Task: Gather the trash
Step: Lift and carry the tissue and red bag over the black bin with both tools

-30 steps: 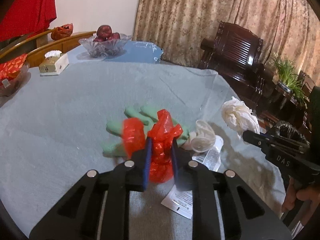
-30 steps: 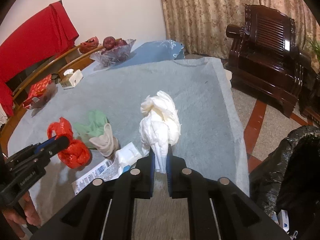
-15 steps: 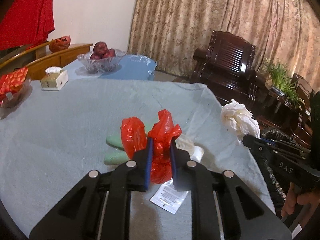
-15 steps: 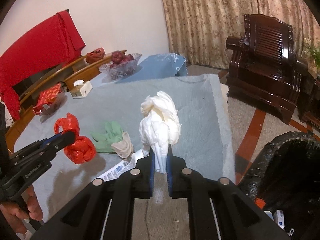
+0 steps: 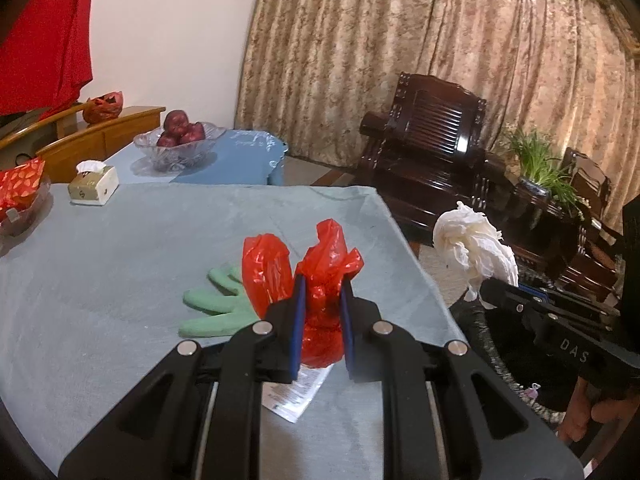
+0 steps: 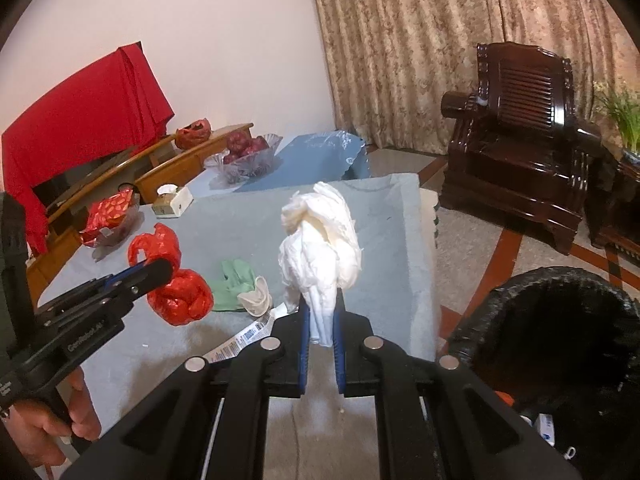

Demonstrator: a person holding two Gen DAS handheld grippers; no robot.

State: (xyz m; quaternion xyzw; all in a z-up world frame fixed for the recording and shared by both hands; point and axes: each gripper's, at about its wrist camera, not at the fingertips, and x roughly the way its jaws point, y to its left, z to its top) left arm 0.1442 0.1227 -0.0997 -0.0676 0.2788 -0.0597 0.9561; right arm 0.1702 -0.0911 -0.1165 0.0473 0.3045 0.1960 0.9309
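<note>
Above the table (image 5: 120, 248), left tongs (image 5: 322, 316) clamp a red bag (image 5: 324, 292); right tongs (image 6: 320, 320) clamp white tissue (image 6: 320, 248)

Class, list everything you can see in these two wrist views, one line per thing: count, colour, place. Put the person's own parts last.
red plastic bag: one, red, held in left tongs above the table
paper wad: one, white, held in right tongs
glove: one, green, lying on the table cloth
label slip: one, white, printed, on the table by the glove
table cloth: one, grey-blue, covering the table
bin bag: one, black, on the floor right of the table
fruit bowl: one, clear glass, far end
tissue box: one, cream, far left
armchair: one, dark wood, by the curtain
left tongs: black, blue pads
right tongs: black, blue pads
hand: one, gripping the left handle
</note>
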